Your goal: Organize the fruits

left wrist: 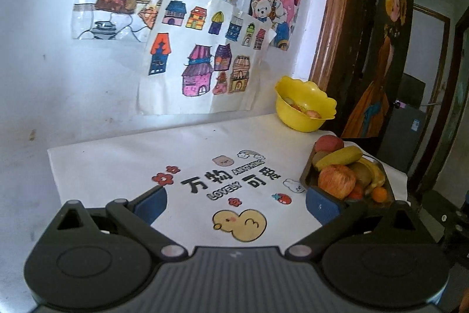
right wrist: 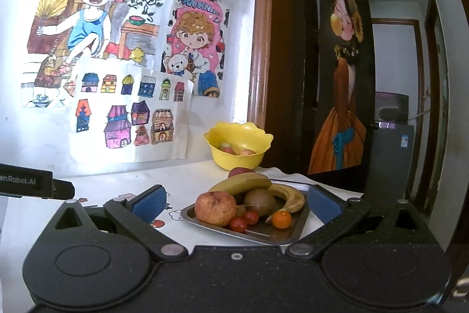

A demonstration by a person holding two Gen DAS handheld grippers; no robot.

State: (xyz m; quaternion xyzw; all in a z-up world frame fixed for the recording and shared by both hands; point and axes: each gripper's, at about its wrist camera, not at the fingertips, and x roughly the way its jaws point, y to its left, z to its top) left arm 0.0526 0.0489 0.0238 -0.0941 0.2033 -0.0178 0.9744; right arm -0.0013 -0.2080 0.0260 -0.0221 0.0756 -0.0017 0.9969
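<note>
The right hand-held gripper (right wrist: 236, 200) is spread wide and holds nothing, and its view shows the whole metal tray (right wrist: 288, 236) on the desk (right wrist: 187, 233), with 2 bananas (right wrist: 243, 184), an apple (right wrist: 215, 209) and little tomatoes (right wrist: 238, 224). The left hand-held gripper (left wrist: 236, 203) is spread wide too, holding nothing. Its view shows the desk's duck picture (left wrist: 239, 225), and the yellow bowl (left wrist: 304, 107) sits behind the tray.

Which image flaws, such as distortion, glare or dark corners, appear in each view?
Left wrist view: fisheye bends the door frame, corners go black, the wall looks washed out. Right wrist view: the same bowing, dark corners, soft focus on the yellow bowl.
</note>
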